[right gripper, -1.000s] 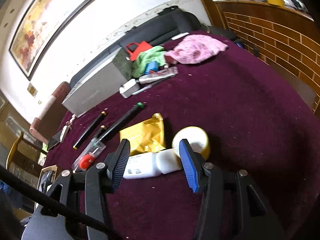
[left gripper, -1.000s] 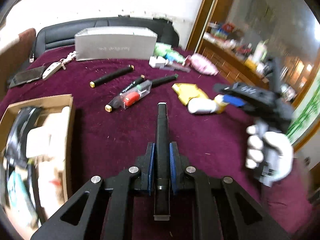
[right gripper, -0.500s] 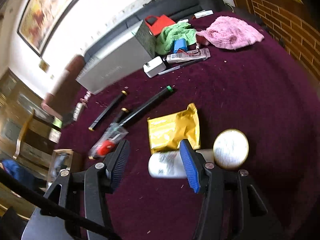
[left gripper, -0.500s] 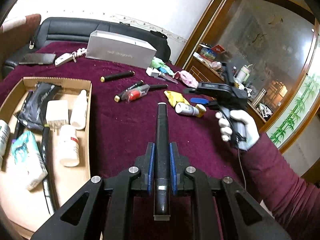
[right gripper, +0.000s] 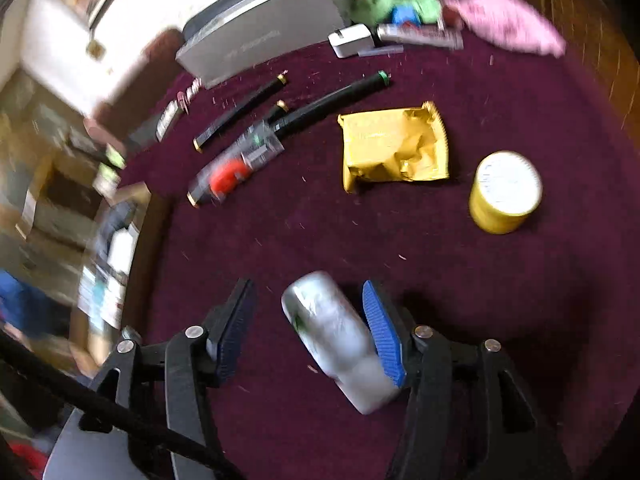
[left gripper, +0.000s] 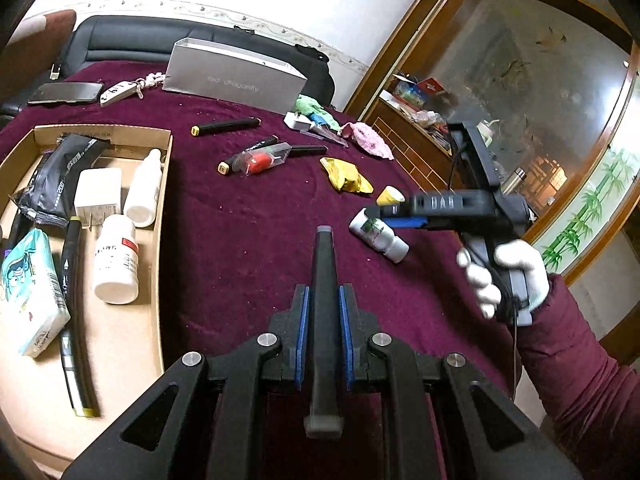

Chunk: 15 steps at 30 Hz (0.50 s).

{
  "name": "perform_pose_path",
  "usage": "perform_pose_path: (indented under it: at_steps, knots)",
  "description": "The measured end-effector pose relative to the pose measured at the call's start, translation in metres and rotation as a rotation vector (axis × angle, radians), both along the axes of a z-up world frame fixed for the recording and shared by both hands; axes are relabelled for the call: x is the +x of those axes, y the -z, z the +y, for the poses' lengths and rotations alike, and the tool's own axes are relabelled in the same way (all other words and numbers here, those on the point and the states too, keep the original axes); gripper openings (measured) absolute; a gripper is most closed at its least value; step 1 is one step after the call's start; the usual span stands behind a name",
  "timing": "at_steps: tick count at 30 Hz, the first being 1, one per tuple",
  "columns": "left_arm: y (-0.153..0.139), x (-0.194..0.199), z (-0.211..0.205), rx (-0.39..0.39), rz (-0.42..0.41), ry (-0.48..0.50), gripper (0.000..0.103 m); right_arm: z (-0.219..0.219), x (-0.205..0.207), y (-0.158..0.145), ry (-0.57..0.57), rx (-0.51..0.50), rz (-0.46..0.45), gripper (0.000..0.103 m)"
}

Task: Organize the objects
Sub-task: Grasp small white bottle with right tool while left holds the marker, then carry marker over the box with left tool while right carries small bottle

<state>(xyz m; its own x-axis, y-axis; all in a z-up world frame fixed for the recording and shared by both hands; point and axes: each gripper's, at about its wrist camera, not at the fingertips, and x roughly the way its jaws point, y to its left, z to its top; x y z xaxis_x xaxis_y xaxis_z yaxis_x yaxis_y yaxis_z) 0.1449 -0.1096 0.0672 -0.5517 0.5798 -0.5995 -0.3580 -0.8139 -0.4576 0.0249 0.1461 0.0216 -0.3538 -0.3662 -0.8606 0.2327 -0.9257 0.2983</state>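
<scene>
My left gripper (left gripper: 324, 292) is shut on a black marker (left gripper: 323, 264) that points forward over the maroon cloth, to the right of the cardboard box (left gripper: 165, 184). My right gripper (right gripper: 308, 320) points steeply down and its jaws are opening. A white bottle (right gripper: 336, 336) lies on its side between them, close against the right blue pad (right gripper: 382, 332) and apart from the left one. In the left wrist view the right gripper (left gripper: 380, 214) hovers over the same bottle (left gripper: 378, 236), held by a white-gloved hand (left gripper: 504, 276).
The box holds bottles, packets and pens. A yellow jar (right gripper: 504, 192), a yellow packet (right gripper: 392, 148), several black markers and a clear case with a red piece (right gripper: 236, 164) lie beyond the bottle. A grey box (left gripper: 236, 72) and a pink cloth (right gripper: 504, 20) sit at the back.
The right gripper has tipped down and come over the white bottle, which now lies between its wider jaws. The left gripper has drawn back with the marker, and more of the box shows.
</scene>
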Motion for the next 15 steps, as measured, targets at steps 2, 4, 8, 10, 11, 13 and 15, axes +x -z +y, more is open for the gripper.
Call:
perform_pose_path:
  at_steps: [2, 4, 8, 10, 11, 13, 15]
  knots:
    - [0.000, 0.001, 0.000, 0.002, -0.003, -0.002, 0.011, -0.010, 0.006, 0.003, -0.030, 0.080, 0.022, 0.059]
    - [-0.001, 0.001, 0.002, 0.000, -0.006, -0.003, 0.011, -0.020, 0.006, 0.008, -0.051, 0.161, 0.050, 0.058]
    - [-0.003, 0.006, 0.005, -0.018, 0.004, -0.001, 0.011, -0.026, 0.003, 0.015, -0.025, 0.225, 0.079, 0.058]
    - [-0.001, 0.005, 0.007, -0.031, -0.002, -0.003, 0.011, -0.030, 0.003, 0.018, -0.008, 0.253, 0.086, 0.054]
    - [0.002, 0.004, 0.009, -0.039, -0.009, -0.002, 0.011, -0.031, 0.003, 0.019, -0.001, 0.264, 0.086, 0.051]
    - [0.007, 0.001, 0.013, -0.055, -0.018, -0.003, 0.012, -0.033, 0.004, 0.022, 0.006, 0.261, 0.076, 0.038]
    - [0.010, -0.004, 0.017, -0.064, -0.026, -0.005, 0.012, -0.034, 0.007, 0.023, 0.016, 0.264, 0.085, 0.036]
